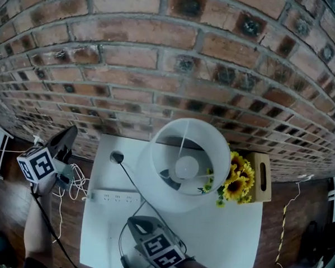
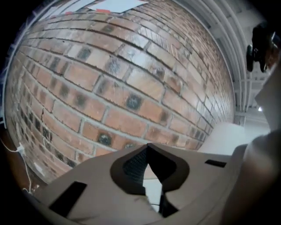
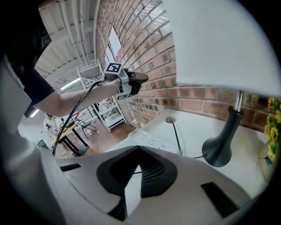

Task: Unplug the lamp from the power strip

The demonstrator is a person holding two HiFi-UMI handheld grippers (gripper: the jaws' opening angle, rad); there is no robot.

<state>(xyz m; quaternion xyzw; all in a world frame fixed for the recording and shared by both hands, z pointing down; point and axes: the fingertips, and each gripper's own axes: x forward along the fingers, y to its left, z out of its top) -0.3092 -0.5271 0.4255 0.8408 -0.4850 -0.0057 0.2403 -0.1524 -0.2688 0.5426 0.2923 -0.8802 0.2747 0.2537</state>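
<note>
With left tool (image 1: 72, 131) and right tool (image 1: 134, 221) both closed empty, a careless right swing could topple the lamp (image 1: 183, 159) at its one o'clock.

Rough brick wall (image 1: 159, 74), smooth lamp shade (image 1: 156, 170), wooden box (image 1: 263, 180).
</note>
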